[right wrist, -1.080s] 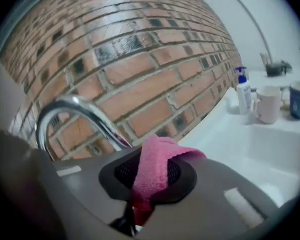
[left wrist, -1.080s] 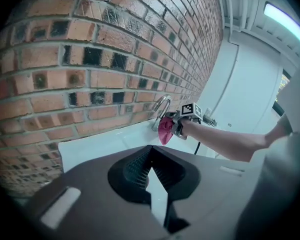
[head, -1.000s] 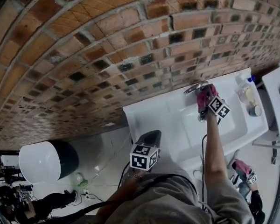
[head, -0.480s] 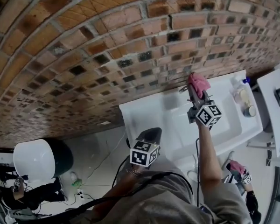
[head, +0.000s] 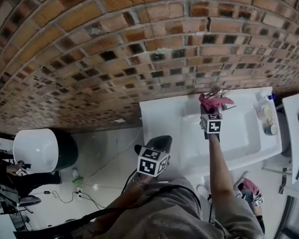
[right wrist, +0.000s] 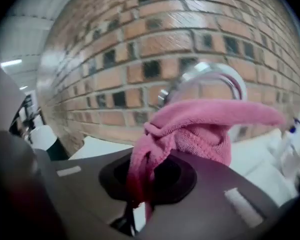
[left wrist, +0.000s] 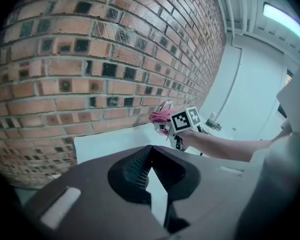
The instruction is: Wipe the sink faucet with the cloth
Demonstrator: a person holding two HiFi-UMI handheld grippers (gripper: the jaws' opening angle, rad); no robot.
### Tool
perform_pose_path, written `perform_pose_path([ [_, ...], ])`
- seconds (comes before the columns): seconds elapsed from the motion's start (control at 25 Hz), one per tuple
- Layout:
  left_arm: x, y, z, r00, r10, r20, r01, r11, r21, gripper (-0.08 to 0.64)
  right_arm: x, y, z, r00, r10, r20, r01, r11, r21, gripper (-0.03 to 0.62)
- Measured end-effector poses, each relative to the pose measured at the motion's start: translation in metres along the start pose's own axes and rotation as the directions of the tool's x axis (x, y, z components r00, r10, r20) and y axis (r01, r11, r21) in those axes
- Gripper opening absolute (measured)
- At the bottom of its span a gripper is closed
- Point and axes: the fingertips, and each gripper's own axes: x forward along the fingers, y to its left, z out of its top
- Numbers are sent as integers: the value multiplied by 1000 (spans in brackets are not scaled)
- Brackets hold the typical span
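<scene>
We press the pink cloth [right wrist: 200,134] against the curved chrome faucet [right wrist: 210,74], which stands at the far edge of the white sink [head: 167,118], hard by the brick wall [head: 114,49]. Our right tool [right wrist: 140,204] has its jaws clamped on the cloth's bunched end. The rest of the fabric spreads up and to the right across the spout. From the head view, our right arm reaches over the basin to the faucet. Our left tool [left wrist: 151,159] is held back on the left by the sink's near left corner, well apart from the faucet. Its jaws are closed tip to tip with nothing between them. A clear bottle [head: 263,108] with a blue cap stands on the sink's right end.
</scene>
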Motion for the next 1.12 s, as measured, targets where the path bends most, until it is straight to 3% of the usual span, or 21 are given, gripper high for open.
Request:
perform_pose_path([
  [0.08, -13, 2, -13, 1000, 16, -9, -16, 1000, -15, 12, -14, -34, -14, 995, -100, -7, 100, 988, 121, 32],
  [0.2, -28, 6, -33, 999, 27, -21, -27, 999, -21, 12, -57, -31, 5, 990, -116, 76, 102, 982, 160, 32],
  [0.28, -32, 7, -43, 999, 14, -30, -15, 1000, -19, 12, -95, 0, 22, 989, -93, 115, 74, 984, 165, 33],
  [0.4, -42, 0, -45, 999, -40, -12, 40, 999, -24, 12, -134, 55, 5, 989, -57, 133, 26, 974, 225, 34],
  [0.52, -64, 2, -32, 996, -74, 49, 75, 997, -5, 12, -162, 139, -7, 993, -13, 119, -21, 961, 277, 35],
  [0.64, -97, 14, -45, 997, -62, 55, 62, 998, 8, 12, -188, 227, -34, 998, 14, 62, -33, 947, 319, 37],
  [0.84, -146, 14, -111, 999, -44, 7, 44, 999, -24, 12, -241, 329, -66, 1000, 21, -19, -16, 973, 229, 37],
  [0.96, -167, 0, -148, 997, -75, -17, 74, 997, -34, 12, -277, 362, -84, 999, 5, -47, 5, 979, 202, 37],
  [1.12, -186, -16, -155, 995, -101, 27, 101, 995, -7, 12, -304, 379, -100, 997, -19, -72, 31, 986, 165, 35],
])
